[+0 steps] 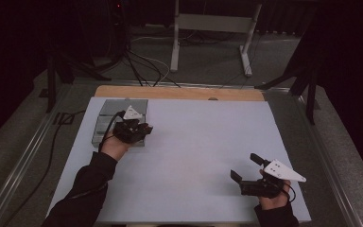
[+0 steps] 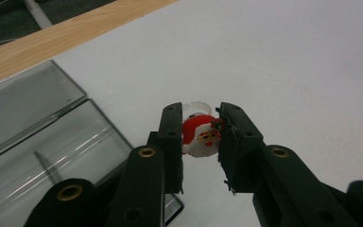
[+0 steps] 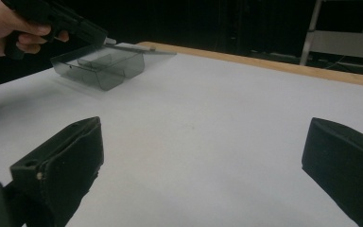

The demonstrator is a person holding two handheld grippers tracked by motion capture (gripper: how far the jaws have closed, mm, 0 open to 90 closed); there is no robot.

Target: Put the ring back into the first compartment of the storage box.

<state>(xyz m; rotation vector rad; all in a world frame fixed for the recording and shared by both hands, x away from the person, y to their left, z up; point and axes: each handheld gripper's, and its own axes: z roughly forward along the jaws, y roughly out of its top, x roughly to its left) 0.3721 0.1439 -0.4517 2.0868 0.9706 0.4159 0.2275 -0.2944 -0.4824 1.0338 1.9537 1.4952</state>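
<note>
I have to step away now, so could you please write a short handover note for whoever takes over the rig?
Left gripper: shut on a small Santa ring, held next to the open clear box at the table's far left.
Right gripper: open, holding nothing, near the front right of the white table.
Done: ring picked up.
Left: probably place the ring in a box compartment, release it, then close the lid.

A white sheet [image 1: 194, 156] covers the table, with a wooden edge [image 1: 179, 92] at twelve o'clock. The left gripper [image 1: 139, 130] hangs over a clear box [image 1: 108, 118] at ten o'clock. The right gripper [image 1: 245, 166] sits at four o'clock, jaws spread wide, well apart from the box.
</note>
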